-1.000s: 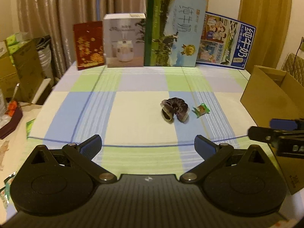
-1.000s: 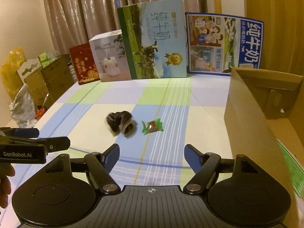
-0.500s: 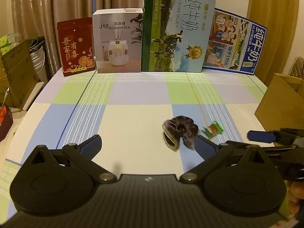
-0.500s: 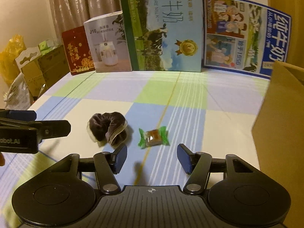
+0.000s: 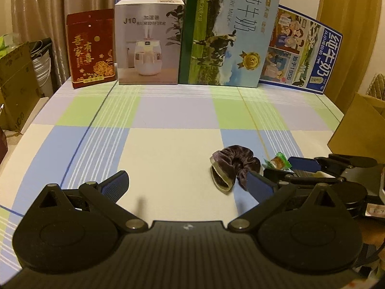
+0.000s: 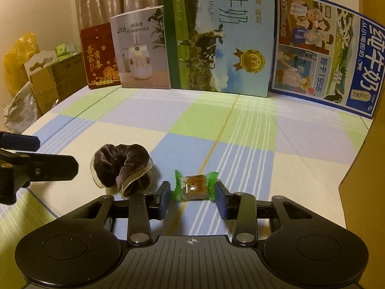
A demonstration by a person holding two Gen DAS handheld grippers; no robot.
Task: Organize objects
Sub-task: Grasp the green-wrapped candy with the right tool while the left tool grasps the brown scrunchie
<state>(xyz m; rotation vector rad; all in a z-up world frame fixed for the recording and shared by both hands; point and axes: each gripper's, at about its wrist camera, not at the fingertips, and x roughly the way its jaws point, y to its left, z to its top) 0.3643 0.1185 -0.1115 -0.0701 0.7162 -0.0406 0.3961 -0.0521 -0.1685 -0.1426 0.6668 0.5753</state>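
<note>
Right tool (image 6: 195, 198) low over the checked worktop (image 6: 240, 130), jaws closing on the green-wrapped candy (image 6: 196, 185), which lies crosswise between the pads, long axis spanning the gap (twisted wrapper ends at the pads; firm contact not certain). Dark scrunchie (image 6: 122, 168) just left of it, nearer the left tool (image 5: 186, 183), whose jaws stand apart, empty.

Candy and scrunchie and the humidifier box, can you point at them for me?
candy (image 6: 196, 186): right wrist view, on the brown middle of its green wrapper.
scrunchie (image 6: 120, 166): right wrist view, on its dark velvet folds.
humidifier box (image 5: 148, 41): left wrist view, on the printed front face.
</note>
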